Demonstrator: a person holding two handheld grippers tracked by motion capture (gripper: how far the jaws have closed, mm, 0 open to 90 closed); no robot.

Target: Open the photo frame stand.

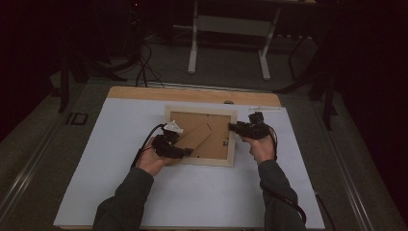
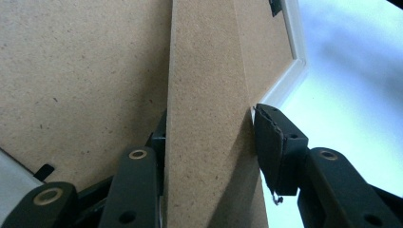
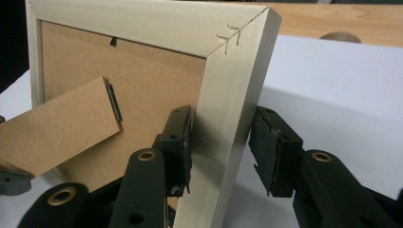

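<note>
A pale wooden picture frame [image 1: 202, 110] lies face down on the white table top, its brown backing board [image 3: 152, 80] up. A brown fold-out stand [image 1: 195, 136] is hinged to the board and angles toward the frame's near left corner. My left gripper [image 1: 186, 151] reaches in from the left, and its jaws [image 2: 211, 123] straddle the stand [image 2: 209, 71] with a pad against each long edge. My right gripper [image 1: 235, 127] sits at the frame's right side. Its jaws [image 3: 221, 114] clasp the right rail [image 3: 228, 95], one pad on the inner face and one on the outer.
The white sheet [image 1: 192, 202] covers the table, with a wooden strip [image 1: 144, 92] along the far edge. Beyond it stand another desk's white legs [image 1: 193, 48] on a dark floor with cables [image 1: 144, 67]. Each gripper trails a cable toward the near edge.
</note>
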